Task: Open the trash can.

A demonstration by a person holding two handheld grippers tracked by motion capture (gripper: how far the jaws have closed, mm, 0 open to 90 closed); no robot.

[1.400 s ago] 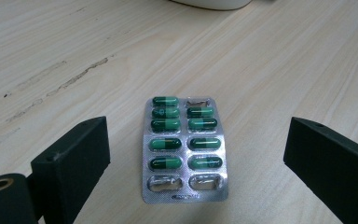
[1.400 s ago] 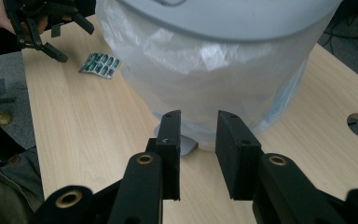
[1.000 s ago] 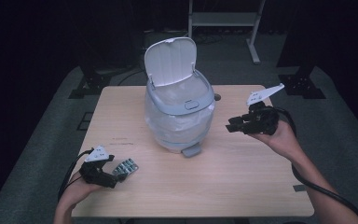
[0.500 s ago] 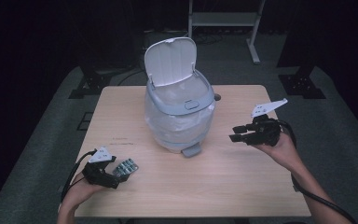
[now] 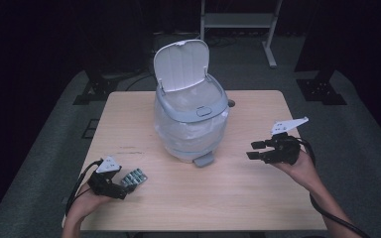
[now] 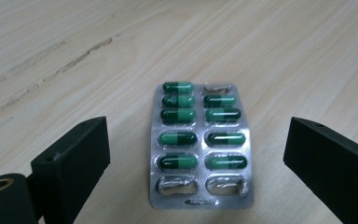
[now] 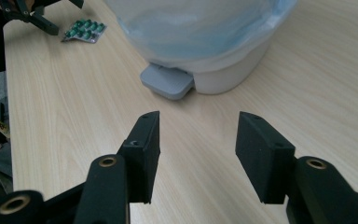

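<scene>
1. Blister pack (image 6: 200, 147) of green capsules: flat on wooden table (image 5: 258, 198), near front-left corner, just ahead of L gripper (image 5: 110, 182).
2. Seen close in L gripper view: two columns of capsules, bottom two pockets + top-right pocket burst and empty.
3. L gripper: jaws wide apart, one on each side of pack, not touching it; nothing held. Low over table, held in L hand (image 5: 82, 208) at front edge.
4. Pack also in R gripper view, far top-left (image 7: 84, 30), w/ L gripper just beside it.
5. Pedal bin (image 5: 191, 116): mid-table, well apart from pack; lid up, clear liner bag inside + draped over body, grey pedal (image 5: 203, 159) pointing toward person.
6. R gripper (image 5: 255, 149): right of bin, pointing toward bin base, apart from it. Jaws have just been opening; now clearly parted, nothing between them, bare tabletop beneath.
7. R gripper view: pedal (image 7: 168, 81) and bin base ahead of jaws, near but no contact.
8. Grey floor, dark stands + metal frame behind table.
</scene>
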